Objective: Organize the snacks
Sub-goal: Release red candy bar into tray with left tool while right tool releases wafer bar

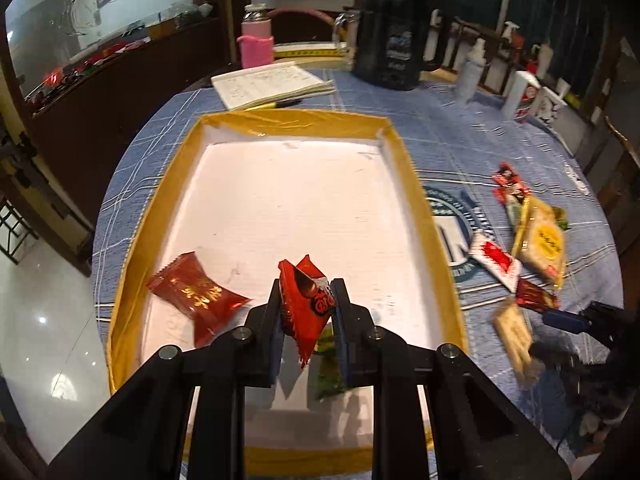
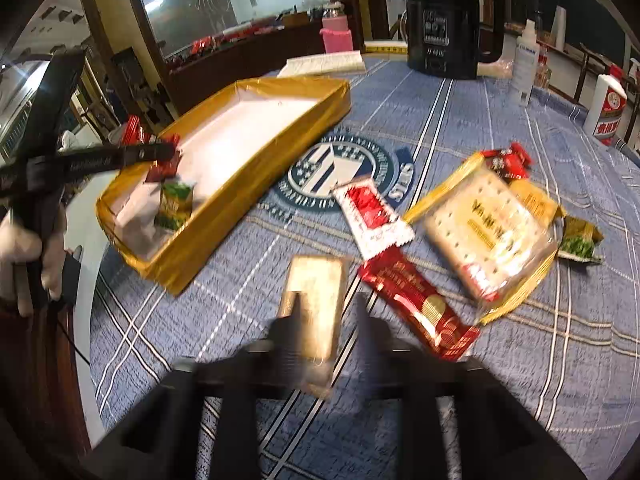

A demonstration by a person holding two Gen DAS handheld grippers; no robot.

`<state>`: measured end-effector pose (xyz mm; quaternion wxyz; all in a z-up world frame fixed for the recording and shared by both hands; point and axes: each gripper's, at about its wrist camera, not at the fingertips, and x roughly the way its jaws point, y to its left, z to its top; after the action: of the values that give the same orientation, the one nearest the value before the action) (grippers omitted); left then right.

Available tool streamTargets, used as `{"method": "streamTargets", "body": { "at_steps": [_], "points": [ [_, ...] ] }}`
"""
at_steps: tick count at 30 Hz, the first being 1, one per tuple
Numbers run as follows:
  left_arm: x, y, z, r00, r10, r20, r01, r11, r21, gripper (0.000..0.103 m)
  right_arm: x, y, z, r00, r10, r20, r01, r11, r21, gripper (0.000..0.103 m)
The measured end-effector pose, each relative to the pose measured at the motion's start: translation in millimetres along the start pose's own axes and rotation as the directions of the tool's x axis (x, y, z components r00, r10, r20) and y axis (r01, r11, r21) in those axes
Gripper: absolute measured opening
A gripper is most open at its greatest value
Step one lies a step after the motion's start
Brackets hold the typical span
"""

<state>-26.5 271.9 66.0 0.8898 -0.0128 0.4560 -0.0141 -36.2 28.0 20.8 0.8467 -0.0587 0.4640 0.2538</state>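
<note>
Right wrist blur hides right gripper [image 2: 326,312] grip; left gripper [image 1: 306,300] pinches red packet [image 1: 304,300]

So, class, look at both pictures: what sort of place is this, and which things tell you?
Probably a dining or living room in a home, though I can't be sure. A round table with a blue checked tablecloth holds an electric kettle and a pink bottle, with dark wooden furniture behind.

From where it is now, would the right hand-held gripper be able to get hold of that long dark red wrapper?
Probably yes. The dark red wrapper lies flat on the tablecloth just beside the right hand-held gripper, uncovered. But a tan packet already sits between its fingers, so that likely goes first.
</note>
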Motion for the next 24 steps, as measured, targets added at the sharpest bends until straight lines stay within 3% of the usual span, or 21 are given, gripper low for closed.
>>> {"method": "streamTargets", "body": {
  "at_steps": [4,8,10,15,20,24],
  "points": [
    [5,10,1,1.0,0.011,0.001,-0.011,0.999,-0.043,0.02,12,9,-1,1.0,0.0,-0.016,0.001,1.0,0.015,0.046],
    [2,27,2,0.998,-0.066,0.018,0.068,0.989,-0.128,0.028,22,21,-1,0.998,-0.049,-0.03,0.048,0.999,-0.02,0.047],
    [-4,36,-1,0.994,-0.102,0.046,0.108,0.98,-0.165,0.029,23,27,-2,0.997,-0.071,-0.027,0.069,0.996,-0.049,0.034],
    [-21,52,-8,0.985,-0.136,0.105,0.155,0.967,-0.202,0.034,12,30,2,0.998,-0.062,0.017,0.062,0.997,-0.042,0.034],
    [-33,64,-13,0.977,-0.156,0.146,0.184,0.96,-0.21,0.036,-22,46,41,0.988,0.045,0.145,-0.041,0.999,-0.026,0.034],
    [-40,72,-16,0.968,-0.175,0.178,0.213,0.951,-0.224,0.039,-16,74,87,0.977,0.145,0.158,-0.143,0.989,-0.024,0.034]
  ]
}}
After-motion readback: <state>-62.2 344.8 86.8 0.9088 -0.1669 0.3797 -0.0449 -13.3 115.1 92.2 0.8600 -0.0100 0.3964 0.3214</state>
